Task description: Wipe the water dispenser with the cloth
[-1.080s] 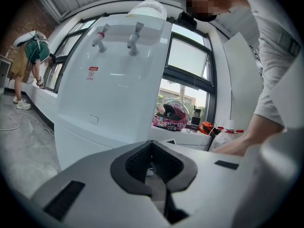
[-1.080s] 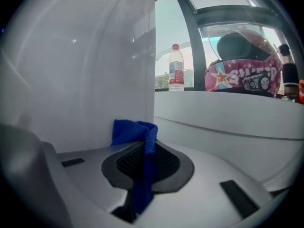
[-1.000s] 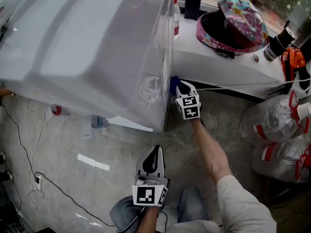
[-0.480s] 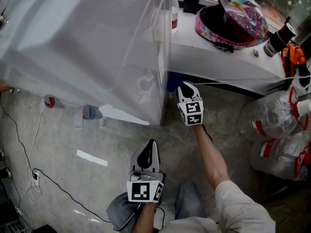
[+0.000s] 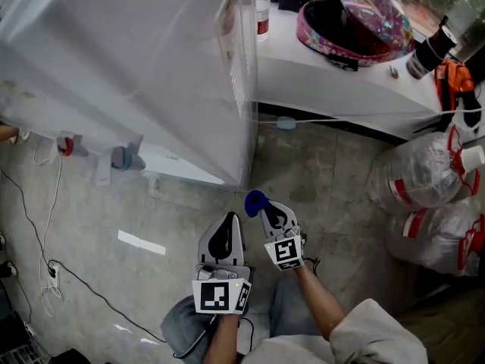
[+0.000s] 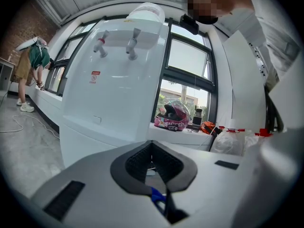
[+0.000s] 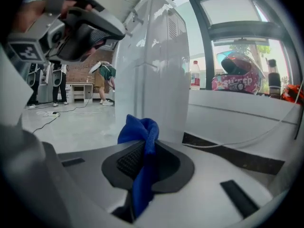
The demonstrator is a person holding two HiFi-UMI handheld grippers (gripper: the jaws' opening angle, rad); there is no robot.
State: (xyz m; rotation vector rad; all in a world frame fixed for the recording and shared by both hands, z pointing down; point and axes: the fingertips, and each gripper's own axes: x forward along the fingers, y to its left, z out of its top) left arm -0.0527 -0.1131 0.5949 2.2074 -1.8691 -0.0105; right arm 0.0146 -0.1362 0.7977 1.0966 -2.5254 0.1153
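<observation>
Your right gripper pinches the blue cloth, clear of the water dispenser. Your left gripper, also near the dispenser's corner, has its jaws pressed together, empty.

Helmet lettering — unreadable; sticker on water dispenser too small.

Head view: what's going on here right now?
A person stands beside a white water dispenser with a handheld gripper in each hand. The right gripper is shut on a blue cloth, which bunches out past its jaws. The cloth is not touching the dispenser; it is held low over the floor, close to the person's body. The left gripper sits right beside it, jaws together and holding nothing. No wiping contact at this moment.
</observation>
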